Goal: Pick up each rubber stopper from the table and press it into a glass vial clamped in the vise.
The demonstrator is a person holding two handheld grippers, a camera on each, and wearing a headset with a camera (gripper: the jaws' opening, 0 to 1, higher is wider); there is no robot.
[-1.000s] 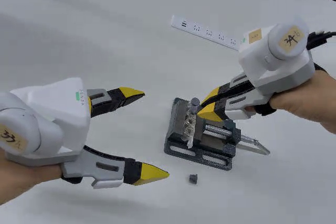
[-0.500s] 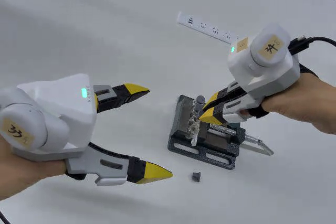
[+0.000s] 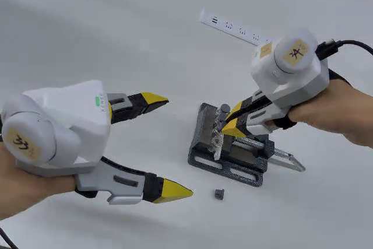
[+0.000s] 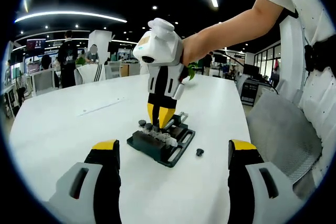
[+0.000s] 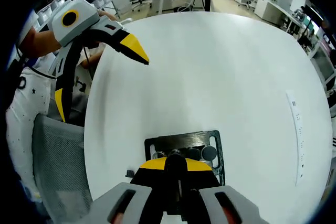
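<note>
Right under the tips of the right gripper [image 3: 231, 121] stands the row of glass vials [image 3: 214, 141], clamped upright in the vise [image 3: 233, 164]; the vials at the far end of the row, away from the left gripper [image 3: 169, 144], wear dark rubber stoppers [image 3: 224, 109], while those at the near end look clear and uncapped; the right gripper comes down on the row from above, its yellow tips touching or just above the capped vials; its jaws are drawn close together with only a thin dark gap between them, and whether a stopper is pinched there I cannot tell. One loose stopper [image 3: 219, 194] lies on the white table [image 3: 116, 39], just beside the vise on the side nearer the left gripper; in the left gripper view it sits ahead of that gripper, between the lines of its two jaws and closer to the right-hand one. The left gripper is spread wide, nothing between its jaws, well apart from the vise and pointed toward it; the vise lies straight ahead of it. Beyond the right gripper, farther along the table, lies a white power strip [image 3: 236, 27]; a grey mesh chair [image 5: 58, 150] stands at the table's edge behind the left gripper.
</note>
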